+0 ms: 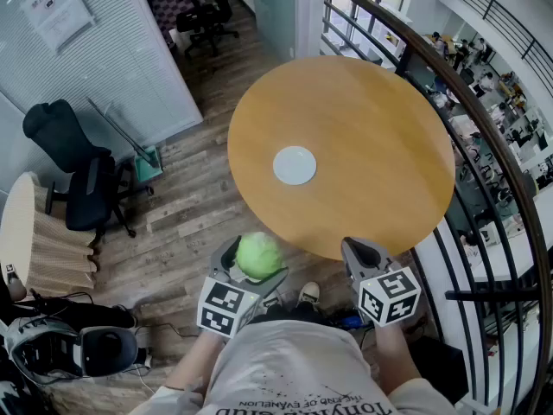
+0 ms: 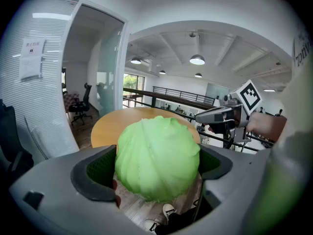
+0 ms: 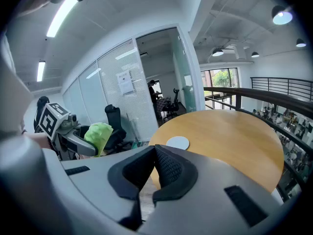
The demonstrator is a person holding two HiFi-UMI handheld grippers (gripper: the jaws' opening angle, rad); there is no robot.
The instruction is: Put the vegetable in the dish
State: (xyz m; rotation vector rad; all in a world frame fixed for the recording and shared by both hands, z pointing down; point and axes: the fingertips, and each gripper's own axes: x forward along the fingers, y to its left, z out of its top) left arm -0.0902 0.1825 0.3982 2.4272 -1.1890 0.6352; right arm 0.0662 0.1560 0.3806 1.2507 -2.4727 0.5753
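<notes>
Left tool (image 1: 252, 266) is grasping the cabbage (image 2: 157, 158). Jaws are spread wide w/ a pad on each flank of the head. The cabbage sits btwn them, up in the air over the floor (image 1: 194, 210), short of the near worktop edge. Right tool (image 3: 155, 166) is clenched on nothing, pads meeting, and is held just to the right of the left tool.

Step in hand, as I read it: carry to the dish (image 1: 295, 165). It lies ahead of the left tool, a bit to its right, near the middle of the worktop (image 1: 389, 137).

To do it well:
- Hold the squeeze steady, no harder. A round head on two pads can prob. roll out.
- Travel level and clear the worktop edge.
- Come down over dish centre & let the cabbage touch before releasing.
- Dish looks shallow & not much wider than the cabbage, so an off-centre drop likely rolls off.

Materials:
- Cabbage: pale green, ball-shaped, matte, w/ faint leaf folds.
- Dish: round, flat, pale, smooth.
- Worktop: round, warm wood tone, smooth satin finish.
- Tool pads: dark w/ fine grid texture; bodies are smooth grey plastic.
- Floor: wood-look planks.
</notes>
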